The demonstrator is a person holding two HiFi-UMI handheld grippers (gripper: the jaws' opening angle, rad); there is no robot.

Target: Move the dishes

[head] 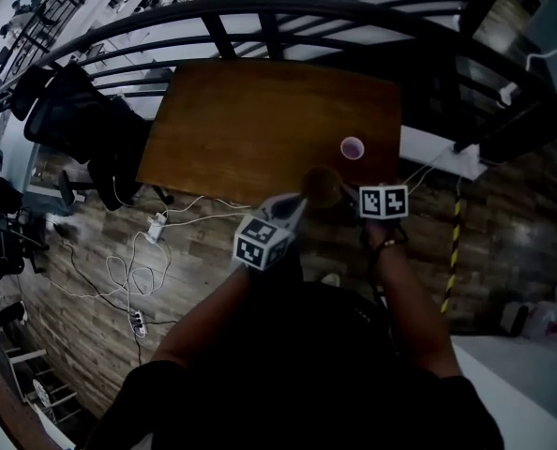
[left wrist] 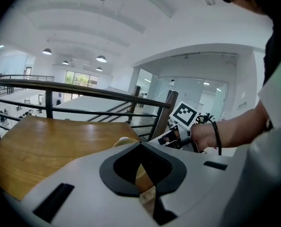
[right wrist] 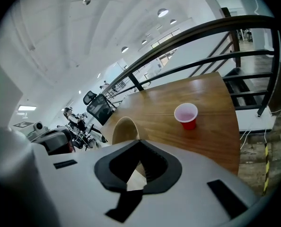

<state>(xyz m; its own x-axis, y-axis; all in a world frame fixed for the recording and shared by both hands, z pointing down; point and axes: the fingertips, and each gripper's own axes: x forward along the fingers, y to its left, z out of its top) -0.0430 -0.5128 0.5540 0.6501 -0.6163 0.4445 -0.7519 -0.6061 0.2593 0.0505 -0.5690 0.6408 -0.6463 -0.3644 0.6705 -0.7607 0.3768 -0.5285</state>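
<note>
Wooden table (head: 241, 120), near edge: left tool (head: 297, 204) and right tool (head: 352, 195) clamp tan bowl (head: 323, 186).

Mezzanine workspace, with an open office hall beyond.
Brown wooden surface (head: 260, 120) at centre, curved black railing (head: 260, 12) behind it from 9 to 2 o'clock. Black office chair (head: 82, 129) at 9 o'clock. Wood-plank floor (head: 203, 251) with white cables (head: 128, 270) and a power strip (head: 139, 323) at 8 o'clock. White vaulted ceiling (left wrist: 131, 22) with round lamps (left wrist: 101, 58), lit.
</note>
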